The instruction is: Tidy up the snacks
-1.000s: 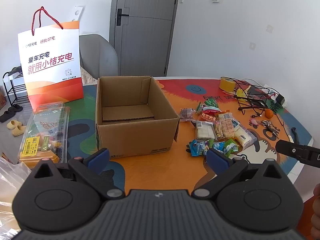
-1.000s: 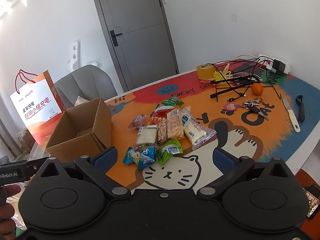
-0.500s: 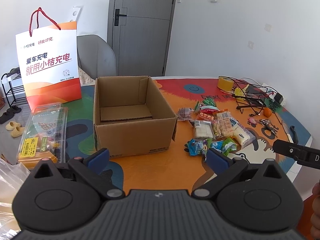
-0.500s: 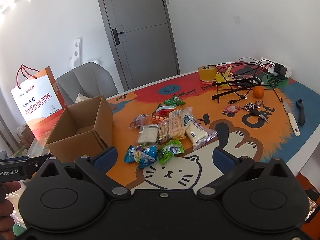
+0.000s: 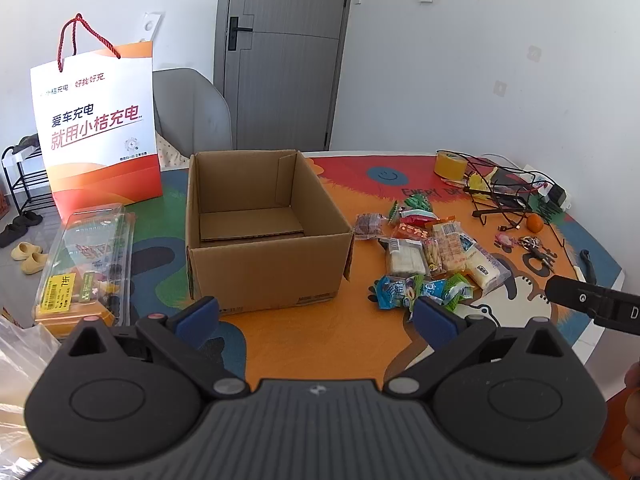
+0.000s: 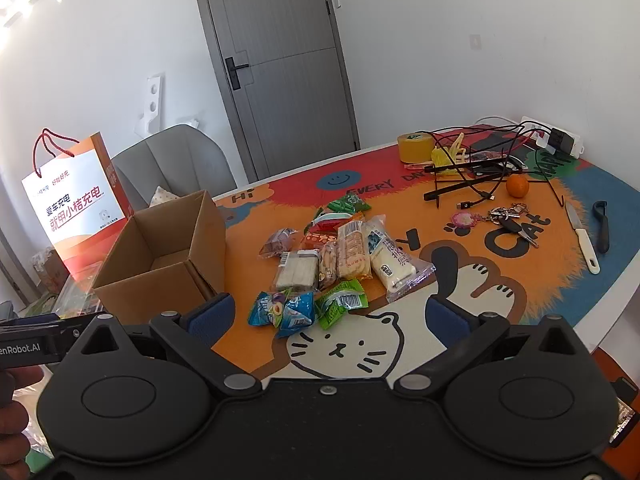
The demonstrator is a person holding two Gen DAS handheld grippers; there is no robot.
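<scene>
The snack packets lie in a loose heap on the desk, just right of the open cardboard box, and we see none of them shifted since a second ago. Both views have crept only slightly: the box sits a touch further left in our left wrist view, and the door stands a little taller in the right one. Our left hand-held gripper hangs above the desk's near edge with its blue pads wide apart and nothing between them. Our right hand-held gripper is equally spread, poised over the cartoon cat drawing, with the blue and green packets just ahead of its pads.

Between the box's right wall and the heap runs a narrow bare strip of orange mat. The desk's curved right rim lies near a white-handled knife and a black peeler. Keys, a tangerine, tangled cables and a tape roll crowd the far corner, well apart from the snacks.

On the mat we read "HI", "EVERY DAY", "CAT" and "HAPPY" in part. The paper bag left of the box carries "爱车充电" and "就用小桔充电". A clear clamshell pack beside it bears a yellow "7折" sticker. The left tool's side shows "enRobot.AI".
</scene>
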